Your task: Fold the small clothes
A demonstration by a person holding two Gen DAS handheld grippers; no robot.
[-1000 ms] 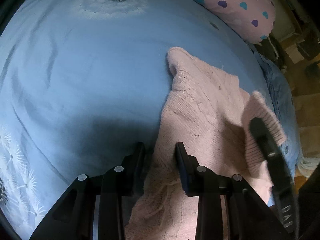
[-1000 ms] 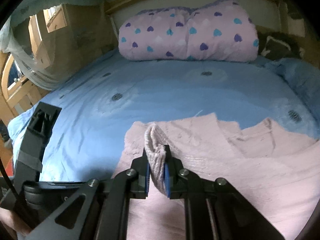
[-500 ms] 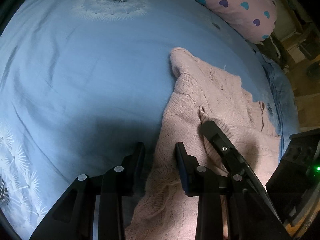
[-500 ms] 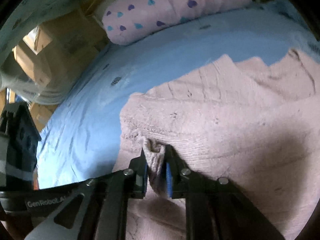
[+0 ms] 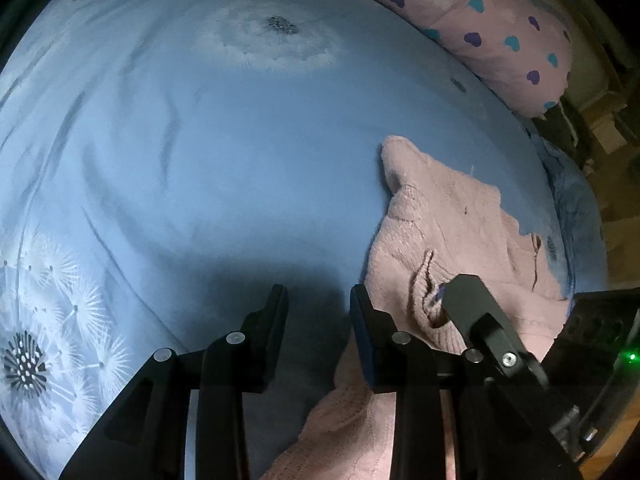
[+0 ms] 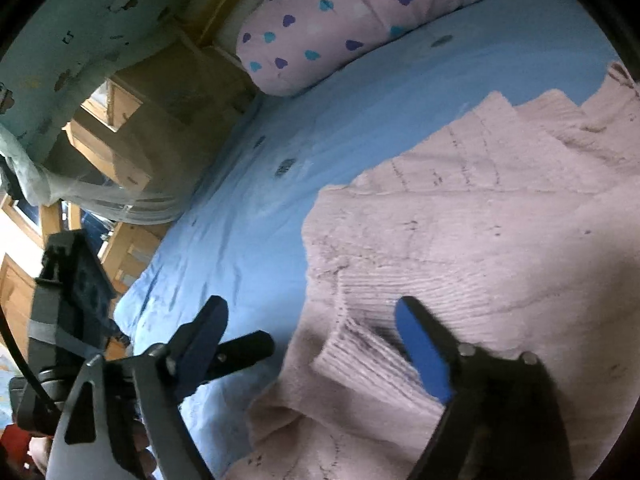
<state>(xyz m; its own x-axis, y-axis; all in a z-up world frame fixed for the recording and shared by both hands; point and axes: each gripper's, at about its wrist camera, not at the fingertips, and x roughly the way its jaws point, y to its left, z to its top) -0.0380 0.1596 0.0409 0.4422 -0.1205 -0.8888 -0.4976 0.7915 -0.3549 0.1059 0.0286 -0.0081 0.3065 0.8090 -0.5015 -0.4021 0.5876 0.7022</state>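
right tool (image 6: 308,332) has just spread wide, sweater cuff (image 6: 360,360) lying loose between; left tool (image 5: 318,320) nearly closed, empty.

The pink sweater (image 6: 460,232) runs off the right wrist view's right and lower edges, so its full outline stays unseen. In the left wrist view its lower part disappears behind the black fingers (image 5: 366,336). The heart-print pillow (image 5: 500,32) is cropped at the top.
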